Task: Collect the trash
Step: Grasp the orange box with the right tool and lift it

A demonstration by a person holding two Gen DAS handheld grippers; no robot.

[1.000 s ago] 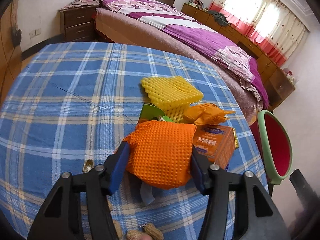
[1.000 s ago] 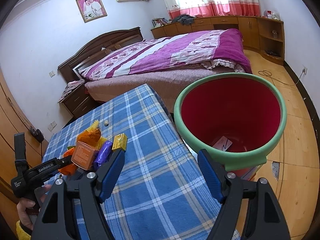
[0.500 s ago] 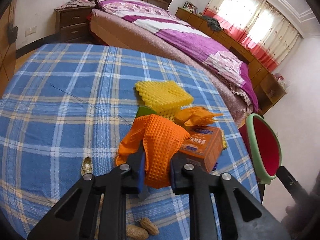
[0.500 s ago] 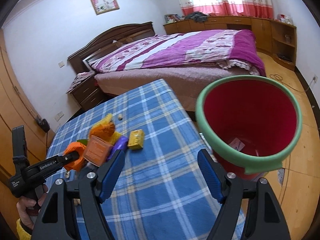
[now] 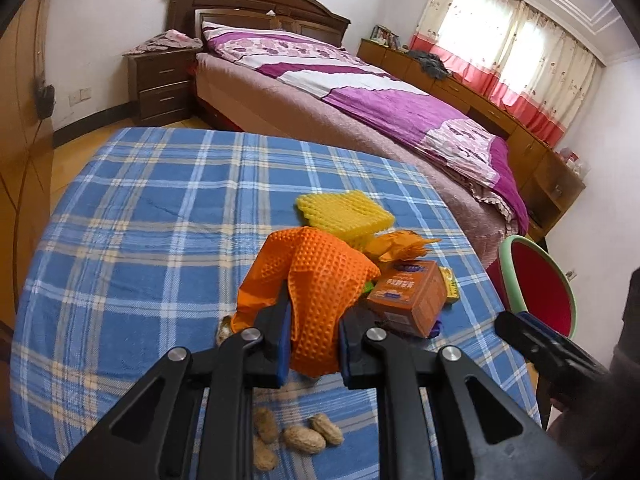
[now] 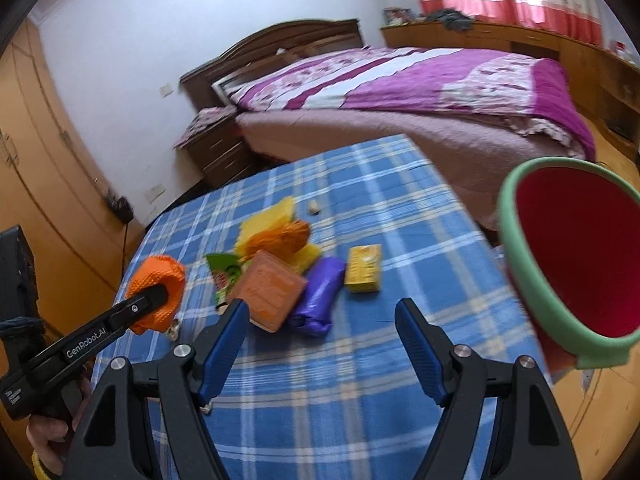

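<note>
My left gripper point(image 5: 314, 344) is shut on a crumpled orange foam net point(image 5: 320, 280) and holds it a little above the blue plaid table point(image 5: 140, 220). In the right wrist view the same net point(image 6: 160, 280) hangs in the left gripper point(image 6: 156, 296) at the left. My right gripper point(image 6: 320, 332) stands open over the table with nothing between its fingers. Just beyond it lies a pile: an orange box point(image 6: 268, 288), a purple wrapper point(image 6: 320, 292), a small yellow box point(image 6: 364, 268), a yellow foam net point(image 5: 344, 212) and a crumpled orange wrapper point(image 5: 400, 244).
A red bin with a green rim point(image 6: 520, 240) stands off the table's right edge. Peanuts point(image 5: 304, 436) lie near the table's front edge. A green wrapper point(image 6: 224, 268) sits beside the orange box. A bed point(image 5: 360, 96) and a nightstand point(image 5: 160, 84) stand behind the table.
My left gripper's jaws closed on the orange foam net, squeezed it and raised it off the pile. My right gripper swung left, from facing the bin to facing the trash pile.
</note>
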